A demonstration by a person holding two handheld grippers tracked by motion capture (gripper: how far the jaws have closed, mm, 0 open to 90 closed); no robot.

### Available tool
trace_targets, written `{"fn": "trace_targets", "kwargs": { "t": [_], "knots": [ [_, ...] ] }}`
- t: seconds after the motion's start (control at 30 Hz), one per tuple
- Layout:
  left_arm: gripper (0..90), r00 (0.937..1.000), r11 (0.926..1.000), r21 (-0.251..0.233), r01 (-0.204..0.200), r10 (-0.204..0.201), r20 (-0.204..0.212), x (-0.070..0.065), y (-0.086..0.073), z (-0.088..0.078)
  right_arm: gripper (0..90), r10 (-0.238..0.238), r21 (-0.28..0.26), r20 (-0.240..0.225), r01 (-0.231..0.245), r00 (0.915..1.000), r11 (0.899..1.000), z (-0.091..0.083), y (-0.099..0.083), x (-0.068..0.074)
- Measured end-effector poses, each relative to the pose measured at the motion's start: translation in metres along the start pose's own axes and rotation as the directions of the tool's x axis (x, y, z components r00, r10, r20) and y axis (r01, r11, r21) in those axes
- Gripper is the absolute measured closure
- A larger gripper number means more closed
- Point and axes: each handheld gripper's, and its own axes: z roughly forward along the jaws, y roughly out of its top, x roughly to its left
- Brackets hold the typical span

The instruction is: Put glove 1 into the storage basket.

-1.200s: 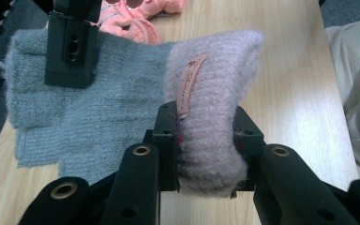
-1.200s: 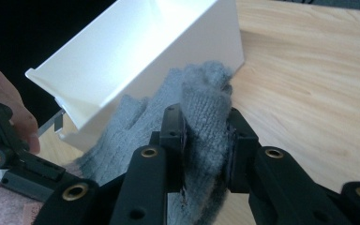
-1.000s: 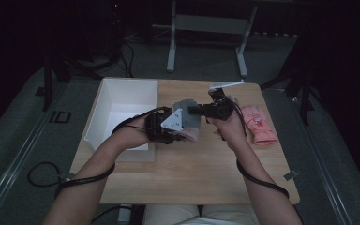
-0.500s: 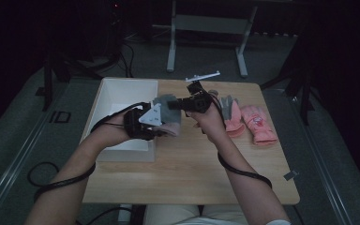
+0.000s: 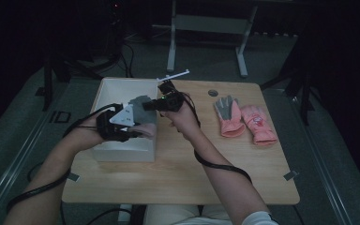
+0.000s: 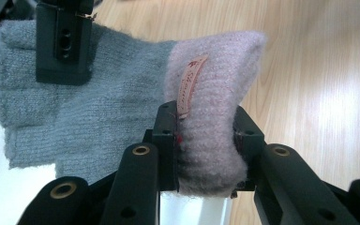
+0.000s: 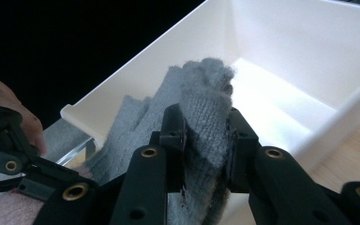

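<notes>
Left gripper (image 6: 206, 140): jaws clamped on the pink cuff of a grey-and-pink knit glove (image 6: 122, 108) — pads pressed into both sides of the wool.
Right gripper (image 7: 206, 140): jaws clamped on the grey finger end of the same glove.
Glove: stretched between both grippers, hanging over the right-hand wall of the white bin (image 5: 122, 150), partly above its inside.
Hands: both forearms raised off the table, angled toward the bin; right hand just beside its right wall, left hand above its near half.
Table (image 5: 178, 178): light wood — a pair of pink gloves (image 5: 243, 119) lying well to the right of the bin.
Room: dark, cables on grey floor beyond the bin.
</notes>
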Motion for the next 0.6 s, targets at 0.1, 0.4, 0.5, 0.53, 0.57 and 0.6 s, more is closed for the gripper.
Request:
{"fn": "trace_targets", "kwargs": {
  "t": [0.1, 0.4, 0.5, 0.53, 0.57, 0.6],
  "knots": [
    [69.0, 1.0, 0.9996, 0.027, 0.004, -0.004, 0.008, 0.003, -0.012, -0.005, 73.6, -0.011, 0.019, -0.006, 0.011, 0.9999, 1.0, 0.016, 0.003, 0.007],
    [68.4, 0.9995, 0.9976, 0.067, 0.019, -0.021, 0.025, 0.022, -0.039, 0.006, 73.7, 0.008, 0.052, 0.009, -0.008, 0.9999, 0.999, 0.048, 0.013, 0.007],
    [68.5, 0.9995, 0.9958, 0.091, 0.013, -0.015, 0.029, 0.027, -0.045, 0.017, 73.7, -0.019, 0.097, 0.045, 0.015, 0.9988, 0.995, 0.061, 0.016, 0.004],
    [68.5, 0.9996, 0.9949, 0.101, 0.01, -0.013, 0.027, 0.028, -0.048, 0.021, 73.7, -0.019, 0.097, 0.045, 0.015, 0.9988, 0.995, 0.061, 0.016, 0.004],
    [68.5, 0.9996, 0.9938, 0.111, 0.01, -0.012, 0.025, 0.03, -0.05, 0.025, 73.7, -0.02, 0.107, 0.053, 0.014, 0.9984, 0.994, 0.065, 0.017, 0.003],
    [68.5, 0.9996, 0.9927, 0.121, 0.008, -0.011, 0.024, 0.031, -0.051, 0.029, 73.7, -0.015, 0.115, 0.058, 0.009, 0.9982, 0.993, 0.069, 0.017, 0.001]
  ]
}}
